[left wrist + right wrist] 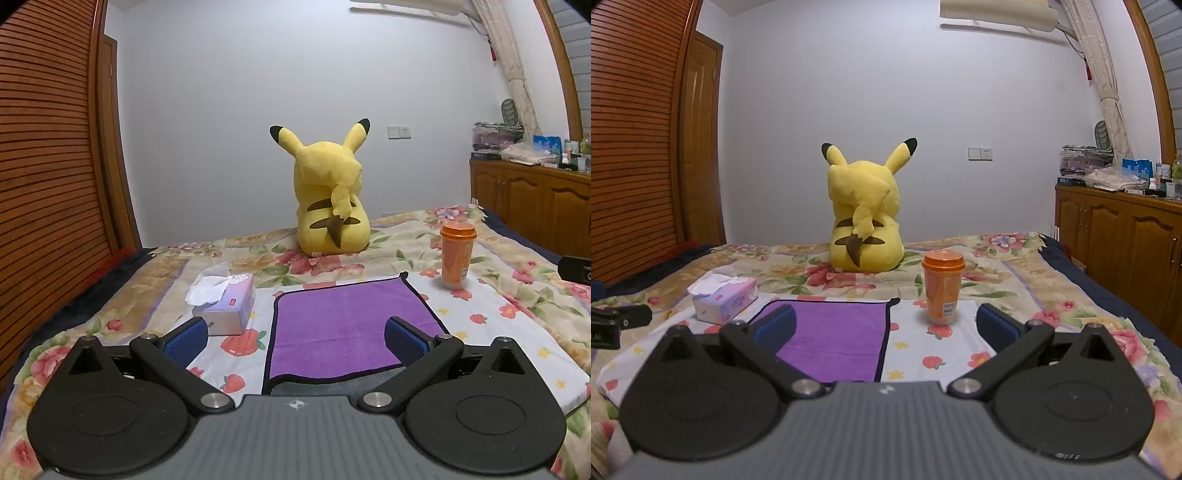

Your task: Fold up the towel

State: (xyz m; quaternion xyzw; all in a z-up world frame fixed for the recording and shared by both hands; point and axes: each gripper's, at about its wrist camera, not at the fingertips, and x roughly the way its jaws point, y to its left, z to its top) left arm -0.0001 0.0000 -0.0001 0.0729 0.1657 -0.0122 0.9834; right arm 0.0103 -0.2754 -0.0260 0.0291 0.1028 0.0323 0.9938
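A purple towel with a dark border lies flat on the flowered bedspread, folded over a grey layer at its near edge. My left gripper is open and empty, held just above the towel's near left part. The towel also shows in the right wrist view, to the left. My right gripper is open and empty, over the towel's right edge and the bedspread beside it. The left gripper's body shows at the far left of the right wrist view.
A tissue box sits left of the towel. An orange cup with lid stands right of it. A yellow plush toy sits behind. A wooden wardrobe stands left, a wooden cabinet right.
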